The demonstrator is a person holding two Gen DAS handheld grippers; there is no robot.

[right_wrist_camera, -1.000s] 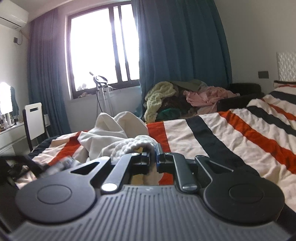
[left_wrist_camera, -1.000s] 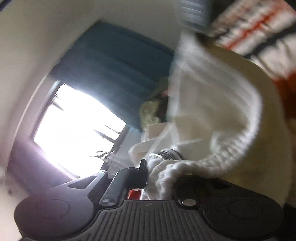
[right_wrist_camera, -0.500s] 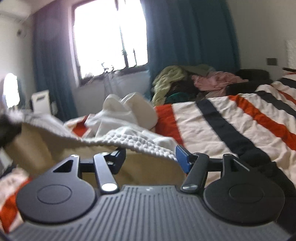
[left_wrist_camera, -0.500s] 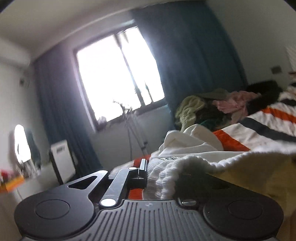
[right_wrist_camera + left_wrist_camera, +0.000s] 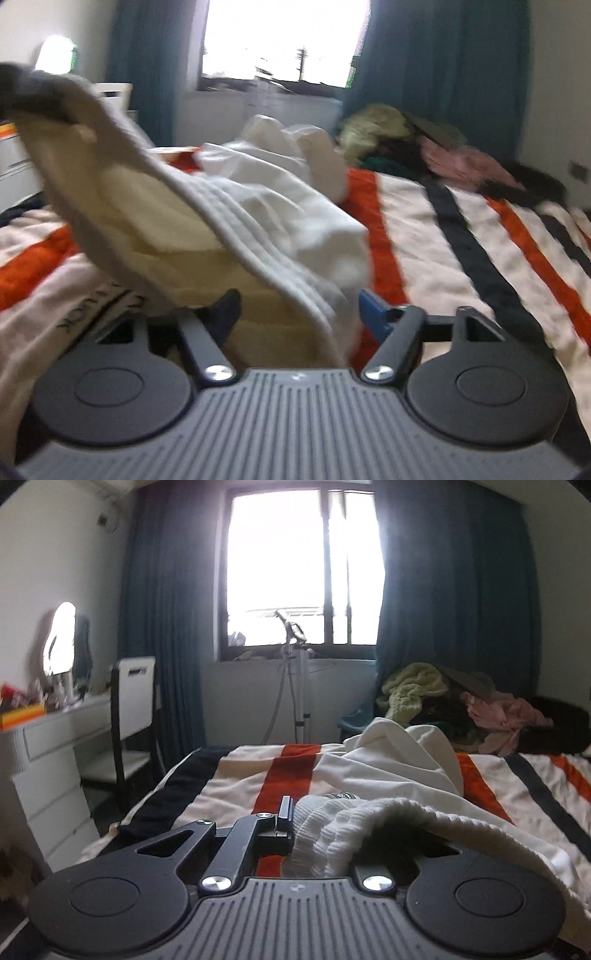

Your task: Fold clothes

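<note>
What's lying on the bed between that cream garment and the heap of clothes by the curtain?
Only bare striped bedspread separates the cream garment from the clothes heap. The right wrist view shows this best.

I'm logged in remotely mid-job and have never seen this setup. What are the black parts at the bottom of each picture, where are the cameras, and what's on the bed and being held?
There is no robot: a person carries a hand-held two-finger gripper in each hand, each with a fisheye camera looking forward along its fingers. The black parts are the grippers themselves.

In the left view, the left gripper has its jaws shut on the ribbed edge of a cream knitted garment.

In the right view, the right gripper has just been opening: its jaws stand wide, the same garment draped between them, not pinched.

The garment rests on a bed with a striped blanket in orange, black and cream. A pile of unfolded clothes sits beyond, under the window.
</note>
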